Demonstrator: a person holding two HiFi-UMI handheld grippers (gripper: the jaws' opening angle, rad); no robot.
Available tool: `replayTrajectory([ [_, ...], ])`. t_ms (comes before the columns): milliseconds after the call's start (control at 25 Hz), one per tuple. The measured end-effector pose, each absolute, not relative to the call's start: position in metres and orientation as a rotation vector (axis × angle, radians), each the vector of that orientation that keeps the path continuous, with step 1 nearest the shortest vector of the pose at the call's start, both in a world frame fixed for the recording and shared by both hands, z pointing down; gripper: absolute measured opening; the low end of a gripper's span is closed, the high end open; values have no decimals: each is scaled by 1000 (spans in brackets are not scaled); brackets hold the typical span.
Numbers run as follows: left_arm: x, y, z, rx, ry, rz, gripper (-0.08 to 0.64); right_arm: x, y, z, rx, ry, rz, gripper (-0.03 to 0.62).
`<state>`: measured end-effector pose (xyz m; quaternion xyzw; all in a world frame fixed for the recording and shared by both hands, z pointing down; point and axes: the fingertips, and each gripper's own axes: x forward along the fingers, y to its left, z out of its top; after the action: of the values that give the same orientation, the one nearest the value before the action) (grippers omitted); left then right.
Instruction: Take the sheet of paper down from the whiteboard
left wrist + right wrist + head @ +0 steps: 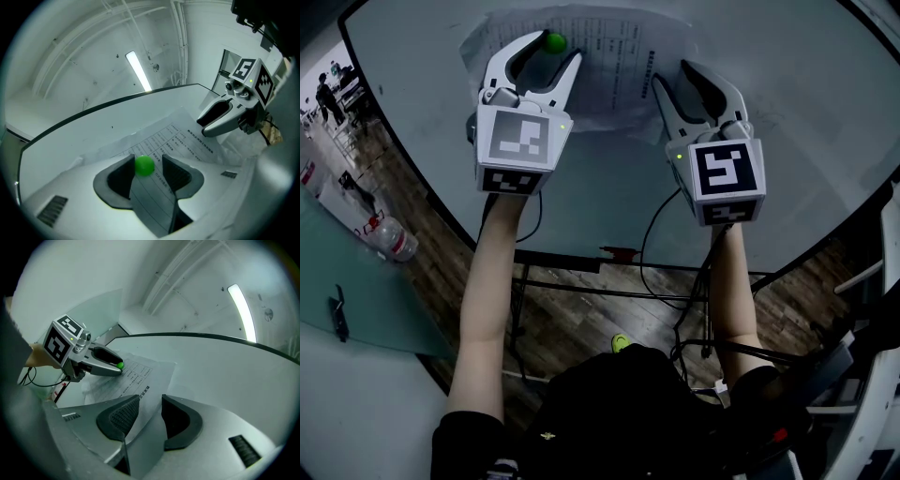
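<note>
A printed sheet of paper (609, 66) lies flat on the whiteboard (609, 187), pinned by a round green magnet (554, 41). My left gripper (553, 51) straddles the magnet. In the left gripper view the magnet (144, 165) sits between the jaws, close to the left pad, with a gap to the right pad; the gripper (148, 163) is open. My right gripper (696, 82) stands open at the sheet's right edge. In the right gripper view the paper (140, 376) runs behind the parted jaws of that gripper (150, 405), with nothing pinched.
Below the whiteboard, its dark stand bar (581, 262) and hanging cables (656, 244) cross the wooden floor. A water bottle (394, 239) lies on the floor at left beside a pale green table (356, 291). A person (326, 94) stands far off at upper left.
</note>
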<state>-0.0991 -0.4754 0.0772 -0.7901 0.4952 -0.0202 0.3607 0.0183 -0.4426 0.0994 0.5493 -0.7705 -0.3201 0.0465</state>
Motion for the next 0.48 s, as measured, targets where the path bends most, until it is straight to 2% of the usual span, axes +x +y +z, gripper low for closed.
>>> replayTrajectory([
  [200, -105, -475, 75, -2049, 1280, -16, 143, 16, -443, 101, 1676, -2320, -1013, 130],
  [480, -105, -475, 75, -2050, 1268, -7, 127, 16, -445, 98, 1700, -2305, -1051, 83],
])
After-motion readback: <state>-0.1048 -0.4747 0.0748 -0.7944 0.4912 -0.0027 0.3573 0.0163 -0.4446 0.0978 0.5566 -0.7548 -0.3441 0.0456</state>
